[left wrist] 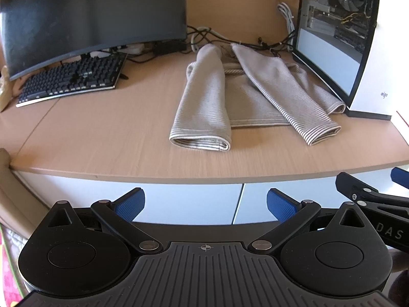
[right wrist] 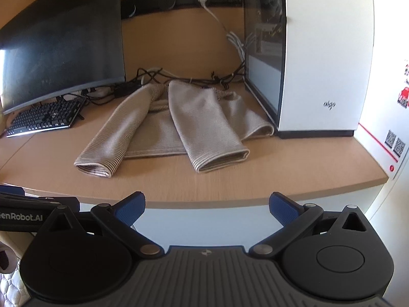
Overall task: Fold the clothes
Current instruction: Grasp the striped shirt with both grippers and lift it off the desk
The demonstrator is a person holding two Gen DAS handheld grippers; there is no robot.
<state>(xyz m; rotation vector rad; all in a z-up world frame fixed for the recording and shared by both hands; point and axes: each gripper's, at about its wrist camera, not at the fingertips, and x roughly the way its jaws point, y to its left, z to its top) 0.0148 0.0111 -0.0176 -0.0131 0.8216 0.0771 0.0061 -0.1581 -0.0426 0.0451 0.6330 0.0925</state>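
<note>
A beige striped sweater [left wrist: 245,97] lies flat on the wooden desk [left wrist: 102,138], both sleeves folded over the body with cuffs toward the front edge. It also shows in the right wrist view [right wrist: 163,130]. My left gripper [left wrist: 205,204] is open and empty, held in front of and below the desk edge. My right gripper [right wrist: 207,208] is open and empty, also short of the desk edge. The right gripper's body shows at the right of the left wrist view [left wrist: 370,199].
A curved monitor [left wrist: 89,18] and black keyboard [left wrist: 74,79] stand at the left. A white computer case [left wrist: 358,41] stands right of the sweater, touching its hem. Tangled cables [left wrist: 204,35] lie behind. White drawer fronts [left wrist: 179,199] sit under the desk.
</note>
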